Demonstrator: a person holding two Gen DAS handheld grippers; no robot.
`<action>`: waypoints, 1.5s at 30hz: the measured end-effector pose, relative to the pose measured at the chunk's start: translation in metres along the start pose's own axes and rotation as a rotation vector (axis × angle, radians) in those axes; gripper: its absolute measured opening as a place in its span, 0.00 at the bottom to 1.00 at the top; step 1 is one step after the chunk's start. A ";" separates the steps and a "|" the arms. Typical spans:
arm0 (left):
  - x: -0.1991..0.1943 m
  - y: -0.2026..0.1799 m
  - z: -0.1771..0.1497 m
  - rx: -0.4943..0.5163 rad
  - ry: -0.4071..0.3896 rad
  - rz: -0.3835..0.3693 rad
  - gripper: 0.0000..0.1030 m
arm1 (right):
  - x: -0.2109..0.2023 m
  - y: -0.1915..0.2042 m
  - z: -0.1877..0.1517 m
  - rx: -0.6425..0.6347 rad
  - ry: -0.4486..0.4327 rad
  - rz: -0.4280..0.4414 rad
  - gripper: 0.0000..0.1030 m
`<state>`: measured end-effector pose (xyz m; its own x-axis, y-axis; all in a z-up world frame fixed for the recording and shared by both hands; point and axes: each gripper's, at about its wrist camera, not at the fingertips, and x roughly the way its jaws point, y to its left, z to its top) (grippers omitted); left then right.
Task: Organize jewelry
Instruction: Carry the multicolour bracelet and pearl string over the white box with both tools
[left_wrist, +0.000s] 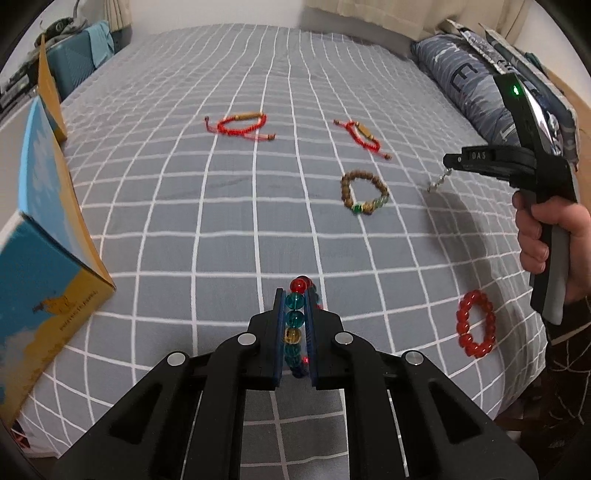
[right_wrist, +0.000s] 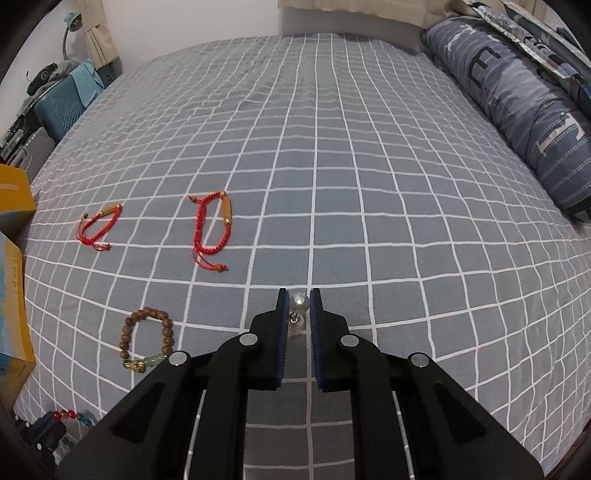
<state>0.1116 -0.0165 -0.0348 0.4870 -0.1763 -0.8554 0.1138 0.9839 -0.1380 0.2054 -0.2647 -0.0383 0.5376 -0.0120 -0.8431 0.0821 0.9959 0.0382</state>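
Note:
My left gripper (left_wrist: 294, 295) is shut on a bracelet of teal, red and amber glass beads (left_wrist: 295, 317) and holds it just above the grey checked bedsheet (left_wrist: 221, 240). My right gripper (right_wrist: 299, 295) is shut on a pearl earring (right_wrist: 299, 302); in the left wrist view the right gripper (left_wrist: 452, 160) hangs at the right with a small silver piece (left_wrist: 439, 181) dangling from it. On the sheet lie two red cord bracelets (left_wrist: 242, 123) (left_wrist: 364, 134), a brown wooden bead bracelet (left_wrist: 364, 194) and a red bead bracelet (left_wrist: 476, 323).
A blue and yellow cardboard box (left_wrist: 40, 258) stands at the bed's left edge. A long blue patterned pillow (right_wrist: 524, 122) lies along the right side. A teal suitcase (right_wrist: 62, 107) stands beyond the bed's far left corner.

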 end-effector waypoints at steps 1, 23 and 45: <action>-0.003 0.000 0.003 0.001 -0.007 0.001 0.09 | -0.003 0.001 0.001 0.000 -0.006 0.002 0.10; -0.066 0.028 0.090 -0.030 -0.179 0.085 0.09 | -0.078 0.050 0.021 -0.088 -0.154 0.053 0.10; -0.175 0.160 0.066 -0.235 -0.296 0.272 0.09 | -0.149 0.242 0.033 -0.324 -0.259 0.263 0.10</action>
<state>0.1020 0.1696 0.1258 0.7020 0.1215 -0.7017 -0.2347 0.9698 -0.0669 0.1729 -0.0252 0.1147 0.6994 0.2625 -0.6648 -0.3275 0.9444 0.0284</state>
